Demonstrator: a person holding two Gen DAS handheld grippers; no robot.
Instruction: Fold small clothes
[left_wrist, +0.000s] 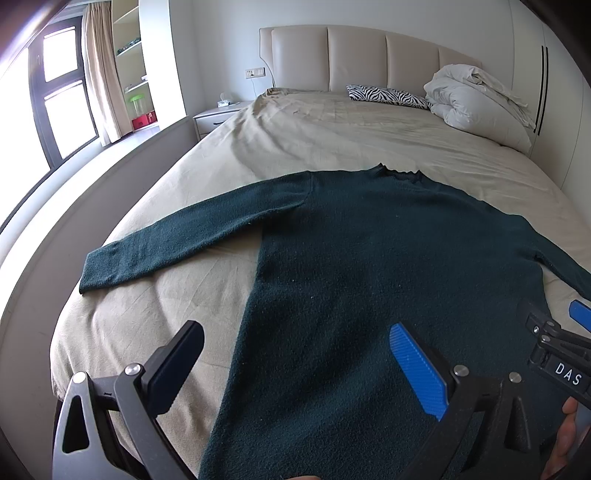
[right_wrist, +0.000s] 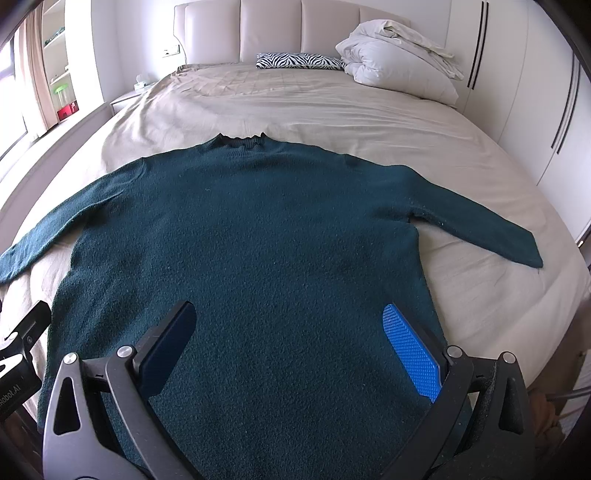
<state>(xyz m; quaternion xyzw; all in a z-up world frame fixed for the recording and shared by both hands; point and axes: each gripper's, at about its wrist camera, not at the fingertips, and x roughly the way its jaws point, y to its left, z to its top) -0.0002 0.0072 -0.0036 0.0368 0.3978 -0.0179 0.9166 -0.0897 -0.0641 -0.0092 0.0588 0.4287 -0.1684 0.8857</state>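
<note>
A dark green knit sweater (left_wrist: 369, 258) (right_wrist: 258, 229) lies flat on the beige bed sheet (left_wrist: 280, 136), collar toward the headboard and both sleeves spread out. My left gripper (left_wrist: 299, 354) hovers open over the sweater's lower left edge, black finger over the sheet, blue pad (left_wrist: 417, 369) over the knit. My right gripper (right_wrist: 291, 339) is open above the lower body of the sweater, nothing between its fingers. The right gripper's blue tip (left_wrist: 580, 314) shows at the right edge of the left wrist view.
A bunched white duvet (right_wrist: 399, 62) and a zebra-print pillow (right_wrist: 295, 61) lie by the padded headboard (right_wrist: 295, 26). A nightstand (left_wrist: 218, 114) and a window (left_wrist: 55, 92) are on the left. White wardrobe doors (right_wrist: 535, 92) stand on the right.
</note>
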